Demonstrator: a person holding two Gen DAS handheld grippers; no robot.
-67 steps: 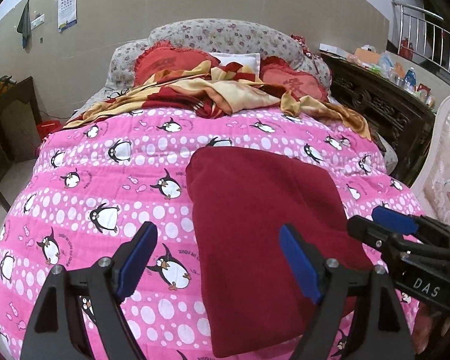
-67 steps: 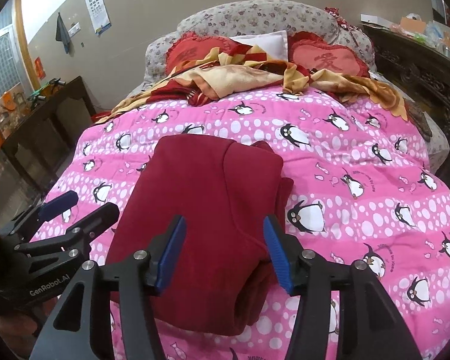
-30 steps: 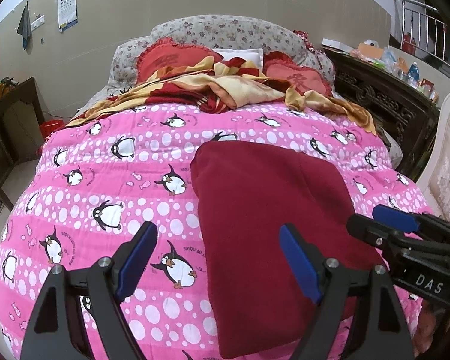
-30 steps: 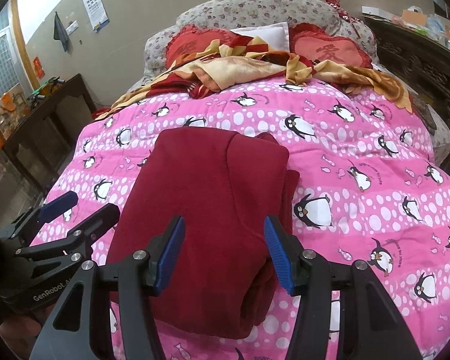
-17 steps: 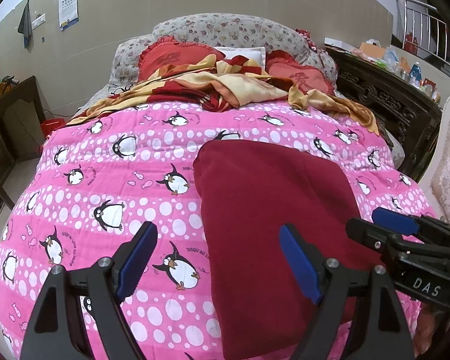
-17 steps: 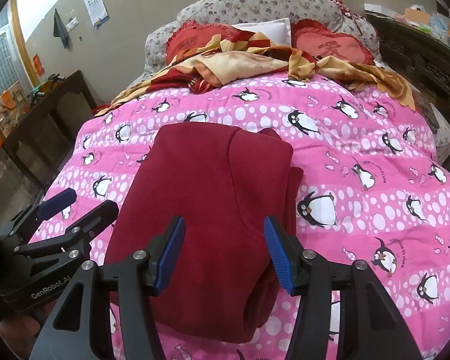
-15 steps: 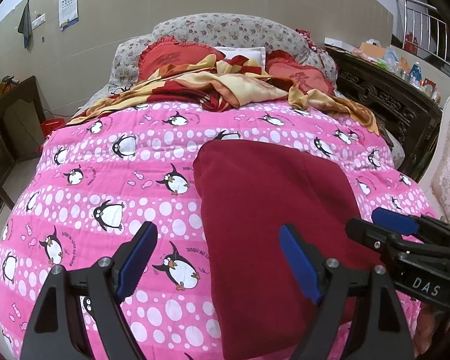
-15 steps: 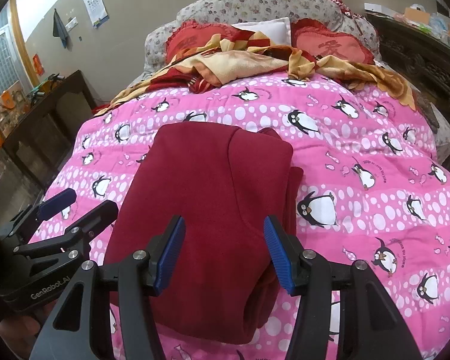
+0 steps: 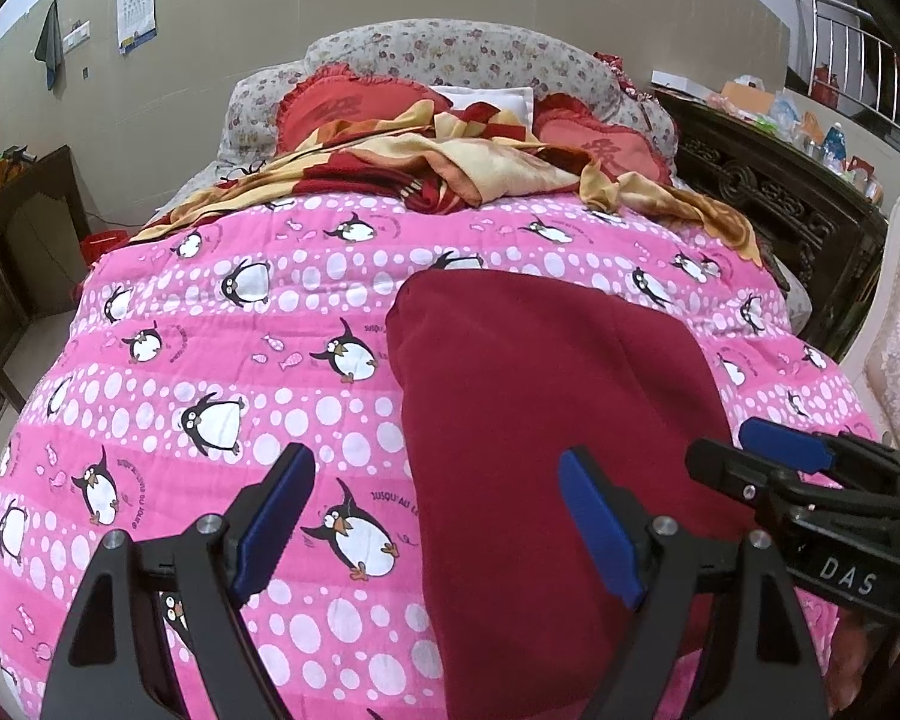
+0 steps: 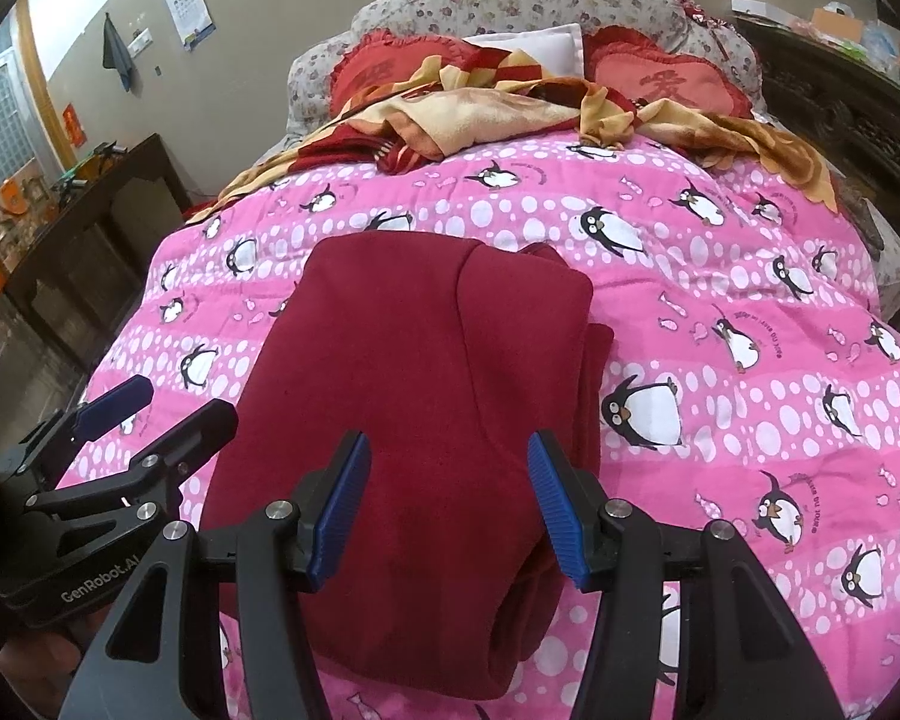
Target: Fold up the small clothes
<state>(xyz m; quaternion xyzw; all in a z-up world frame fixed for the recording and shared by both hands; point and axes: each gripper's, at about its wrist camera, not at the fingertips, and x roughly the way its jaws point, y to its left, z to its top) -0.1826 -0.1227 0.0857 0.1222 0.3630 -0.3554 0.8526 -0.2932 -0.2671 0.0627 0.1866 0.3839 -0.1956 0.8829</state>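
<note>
A folded dark red fleece garment (image 9: 546, 420) lies flat on a pink quilt printed with penguins and white dots (image 9: 210, 372), near the near edge of the bed and a little right of its middle. In the right wrist view the garment (image 10: 414, 396) shows a top layer folded over, with thicker layers stacked along its right edge. No boxes or baskets hold anything here; at the far end of the bed, two red heart-shaped cushions (image 9: 342, 108) and a crumpled yellow and red blanket (image 9: 450, 162) rest against a floral padded headboard (image 9: 450, 54).

The left gripper (image 9: 432, 522) hangs above the garment's left edge, blue-padded fingers (image 9: 270, 516) spread wide, grasping nothing. The right gripper (image 10: 450, 504) hangs over the garment's near part, its fingers (image 10: 555, 504) likewise released and empty, with red cloth showing between them.
</note>
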